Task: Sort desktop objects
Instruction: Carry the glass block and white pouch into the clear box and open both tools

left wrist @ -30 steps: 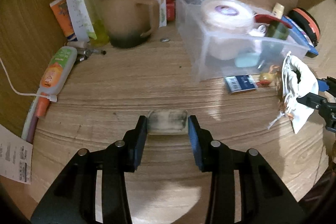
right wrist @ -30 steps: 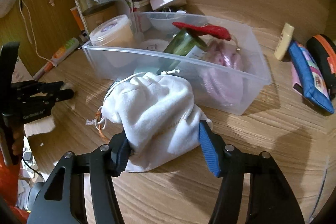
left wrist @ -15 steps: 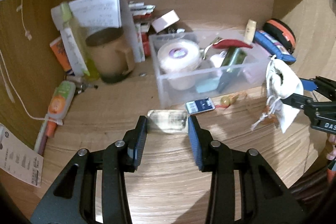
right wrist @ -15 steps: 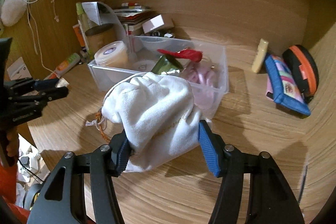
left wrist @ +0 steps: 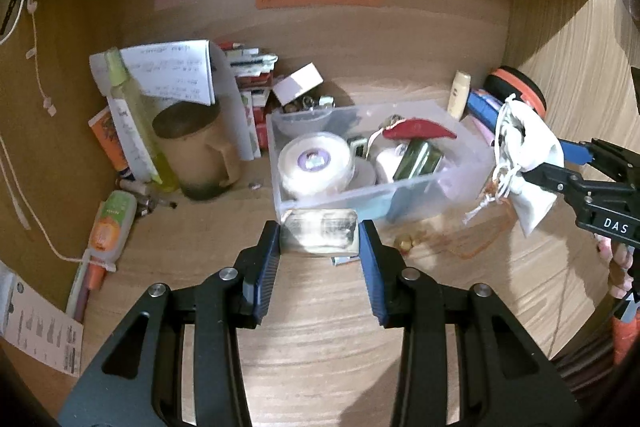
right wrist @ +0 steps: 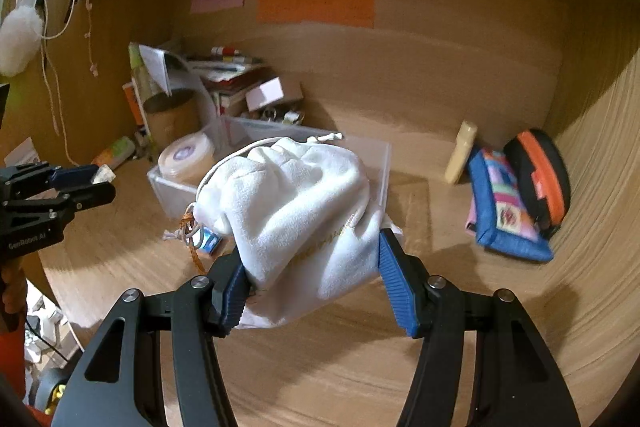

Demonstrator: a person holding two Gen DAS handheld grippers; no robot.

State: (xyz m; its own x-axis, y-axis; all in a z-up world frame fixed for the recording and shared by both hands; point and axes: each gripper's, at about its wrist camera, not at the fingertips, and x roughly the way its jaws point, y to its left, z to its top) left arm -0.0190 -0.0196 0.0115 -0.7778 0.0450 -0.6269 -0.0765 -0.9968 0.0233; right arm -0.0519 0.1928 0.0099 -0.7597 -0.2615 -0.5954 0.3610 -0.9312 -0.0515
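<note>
The left gripper (left wrist: 319, 237) is pinching a small clear, flat packet (left wrist: 318, 235) between its blue pads, holding it above the wooden desk (left wrist: 320, 339). Just beyond its fingertips is sitting a clear plastic bin (left wrist: 436, 189) holding a round white tub (left wrist: 316, 163) and a red-capped green bottle (left wrist: 420, 157). To the right, the right gripper (right wrist: 310, 267) is clamping a white drawstring pouch (right wrist: 300, 211), lifted clear of the desk, with the bin lying behind the pouch.
</note>
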